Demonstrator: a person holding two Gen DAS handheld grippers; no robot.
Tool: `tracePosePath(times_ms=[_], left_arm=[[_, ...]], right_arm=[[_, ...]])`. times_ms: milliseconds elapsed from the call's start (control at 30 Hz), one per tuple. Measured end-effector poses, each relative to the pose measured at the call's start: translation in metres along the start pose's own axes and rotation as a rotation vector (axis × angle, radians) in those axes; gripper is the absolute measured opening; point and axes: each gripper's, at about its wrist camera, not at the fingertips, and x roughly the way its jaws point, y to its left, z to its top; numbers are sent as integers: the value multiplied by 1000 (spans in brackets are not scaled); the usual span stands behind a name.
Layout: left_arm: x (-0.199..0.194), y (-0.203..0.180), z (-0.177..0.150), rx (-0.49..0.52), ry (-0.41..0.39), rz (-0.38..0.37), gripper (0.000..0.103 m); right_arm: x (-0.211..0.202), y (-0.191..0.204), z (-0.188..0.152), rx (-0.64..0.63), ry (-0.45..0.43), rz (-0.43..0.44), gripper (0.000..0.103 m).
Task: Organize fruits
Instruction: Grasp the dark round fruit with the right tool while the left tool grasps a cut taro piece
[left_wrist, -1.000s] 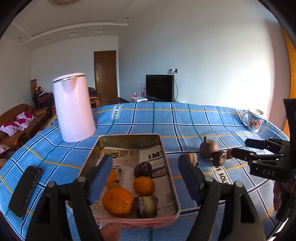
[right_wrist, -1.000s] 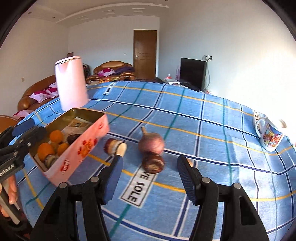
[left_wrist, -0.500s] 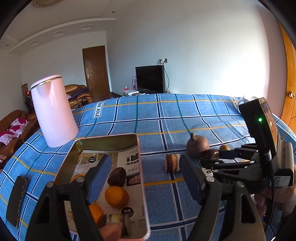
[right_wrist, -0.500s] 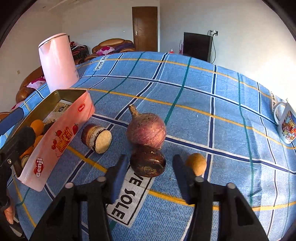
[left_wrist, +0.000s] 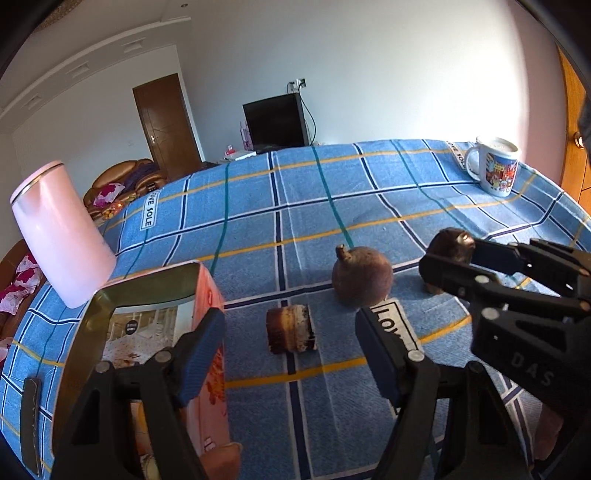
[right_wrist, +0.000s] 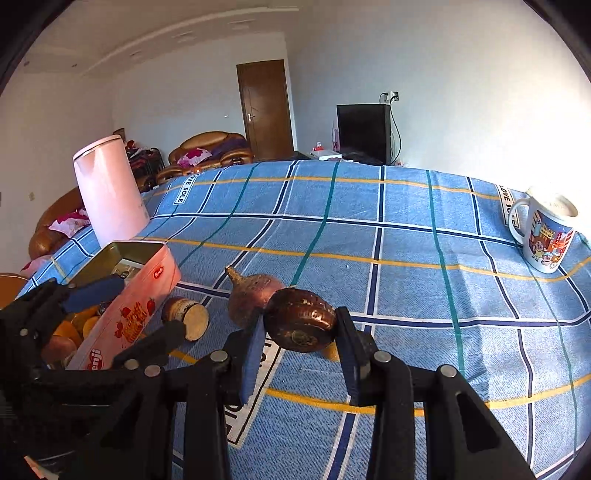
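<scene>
My right gripper is shut on a dark brown round fruit, pads pressing both its sides just above the blue checked cloth. Behind it sits a reddish-brown bulb with a stem, and left of that a short cut brown piece. A small yellow fruit peeks out under the held one. The pink tin at left holds oranges. My left gripper hangs beside the tin, jaws wide and closing slightly with nothing gripped; the cut piece lies ahead of them.
A tall pink kettle stands behind the tin. A printed mug sits near the table's far right edge. A black flat device lies at the near left. The cloth beyond the bulb is bare.
My right gripper went forward and shut on the dark brown fruit. My left gripper swung right, from over the tin to the loose pieces beside it.
</scene>
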Motion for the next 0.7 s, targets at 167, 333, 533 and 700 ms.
tracePosePath(times_ms=[167, 333, 533, 700], left_arm=[[23, -3, -1, -5, 85, -9, 60], [40, -2, 2, -25, 146, -7, 57], [33, 6, 1, -53, 111, -25, 33], [24, 14, -3, -93, 78, -68, 33]], right_arm=[[-3, -1, 0, 2, -28, 6, 39], [-5, -1, -1, 1, -41, 7, 39], [-9, -1, -2, 1, -60, 8, 39], [-14, -1, -3, -1, -86, 4, 39]])
